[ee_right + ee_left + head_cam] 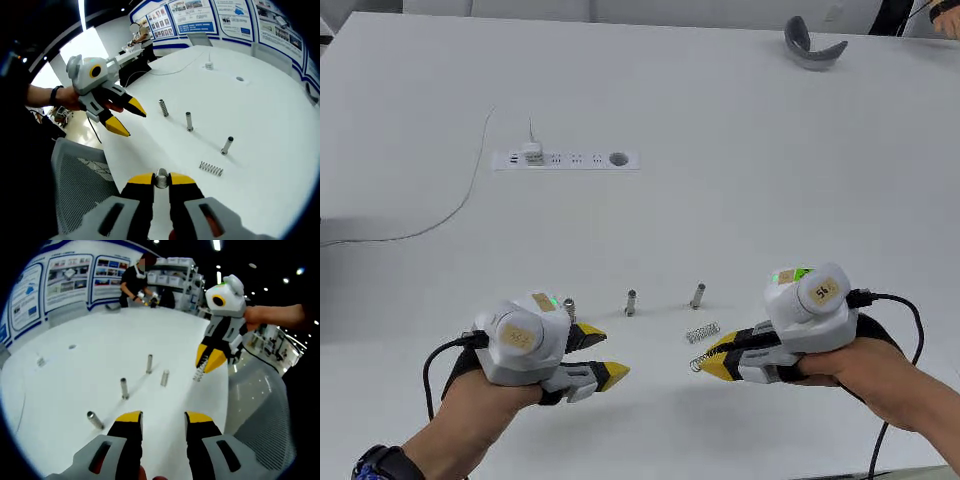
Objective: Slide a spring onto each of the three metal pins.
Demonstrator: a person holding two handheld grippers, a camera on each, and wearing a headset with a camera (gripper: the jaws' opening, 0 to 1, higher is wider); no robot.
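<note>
Three short metal pins stand in a row on the white table (740,180). The left pin (569,308) carries a spring (163,107); the middle pin (631,302) and the right pin (698,295) are bare. A loose spring (702,332) lies flat just in front of the right pin. My right gripper (715,362) hovers at the near right, shut on another spring (161,176) that pokes out from its yellow tips. Near the left pin, my left gripper (605,352) is open and holds nothing.
A white power strip (566,159) with a plug and a thin cable (460,200) lies at the table's middle back. A grey curved object (813,45) rests at the far right. A mesh chair (85,180) stands by the near edge.
</note>
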